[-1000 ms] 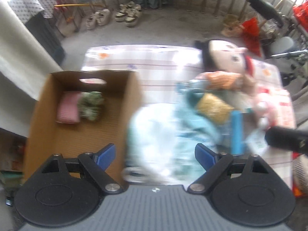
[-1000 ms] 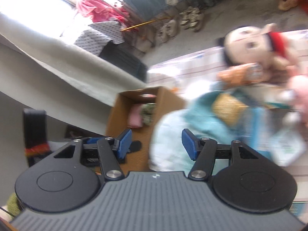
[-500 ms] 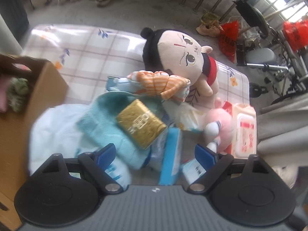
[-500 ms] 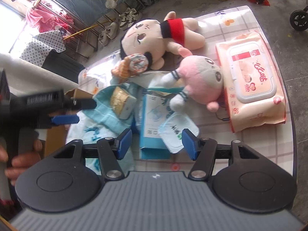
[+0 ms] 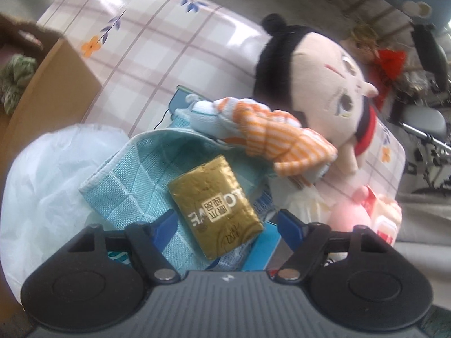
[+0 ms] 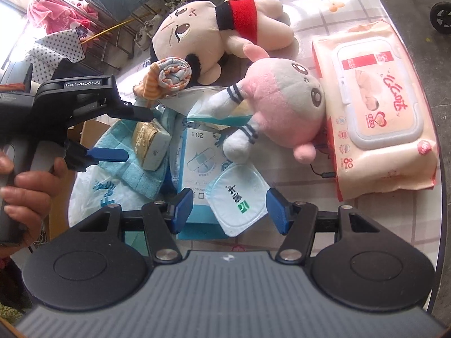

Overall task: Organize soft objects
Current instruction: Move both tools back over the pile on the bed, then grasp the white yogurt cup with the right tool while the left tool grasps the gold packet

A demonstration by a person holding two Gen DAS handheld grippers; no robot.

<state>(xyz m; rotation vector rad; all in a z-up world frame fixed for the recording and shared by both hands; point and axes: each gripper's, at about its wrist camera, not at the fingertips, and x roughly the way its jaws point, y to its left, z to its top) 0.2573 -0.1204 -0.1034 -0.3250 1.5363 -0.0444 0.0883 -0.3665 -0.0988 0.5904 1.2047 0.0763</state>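
Left wrist view: the left claw [image 5: 227, 222] points steeply down with its blue fingers [image 5: 289, 226] closing; the gold foil-wrapped rectangular packet [image 5: 215, 207] lies between them, and the pads do not yet press on it. The packet is the landmark. It rests on a folded light-blue woven towel [image 5: 135, 180], which spreads under and left of it. Left of the towel sits a crumpled white plastic bag [image 5: 48, 186], and beyond that the brown cardboard box [image 5: 50, 84]. Just above the packet lies a rolled orange-striped cloth [image 5: 270, 135], touching the big cream plush doll with black hair and a red collar [image 5: 318, 84]. All rest on the checked, flower-printed tabletop [image 5: 157, 36].

In the right wrist view, the right claw [image 6: 229, 209] hangs about half open, gripping nothing; a small square pale-blue sachet [image 6: 238, 197] lies between its fingers, untouched. Right of the packet [image 6: 150, 146] are a flat blue-and-white box [image 6: 197, 163], then the pink-and-grey plush toy [image 6: 282, 107], and farthest right the peach wet-wipes pack [image 6: 377, 109]. A person's hand [image 6: 25, 186] grips the left claw's handle.
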